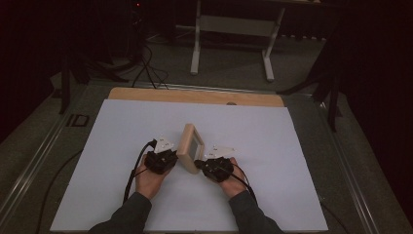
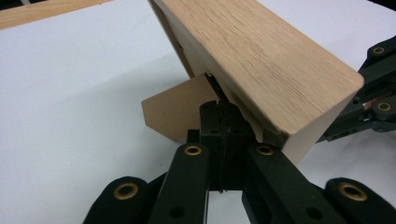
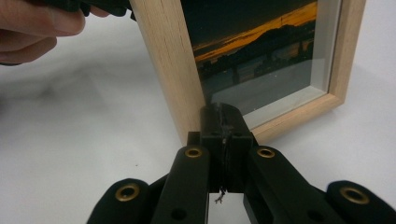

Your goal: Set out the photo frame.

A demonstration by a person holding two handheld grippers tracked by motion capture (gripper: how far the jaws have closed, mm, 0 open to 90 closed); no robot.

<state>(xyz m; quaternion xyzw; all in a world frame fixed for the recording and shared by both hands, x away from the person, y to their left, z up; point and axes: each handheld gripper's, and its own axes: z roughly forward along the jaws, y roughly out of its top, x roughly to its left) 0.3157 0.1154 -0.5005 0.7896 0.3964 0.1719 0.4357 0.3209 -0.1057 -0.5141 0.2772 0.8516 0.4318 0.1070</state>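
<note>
A light wooden picture frame (image 1: pixel 187 146) stands upright on the white sheet (image 1: pixel 253 146), its glass side toward the right. In the right gripper view it holds a sunset photo (image 3: pixel 252 42). My left gripper (image 1: pixel 174 156) is at the frame's back. Its jaws are shut, with their tips (image 2: pixel 219 106) against the back where the brown cardboard stand flap (image 2: pixel 173 112) joins the frame (image 2: pixel 261 56). My right gripper (image 1: pixel 197 165) is at the front near corner. It is shut too, tips (image 3: pixel 222 111) touching the frame's lower inner edge (image 3: pixel 168 60). Nothing shows between either pair of jaws.
The white sheet covers a wooden tabletop (image 1: pixel 195 95) with bare sheet all around the frame. Cables (image 1: pixel 134 170) trail back from both grippers toward the person. Beyond the table are a white stand's legs (image 1: pixel 231 29) and floor cables (image 1: pixel 146 68).
</note>
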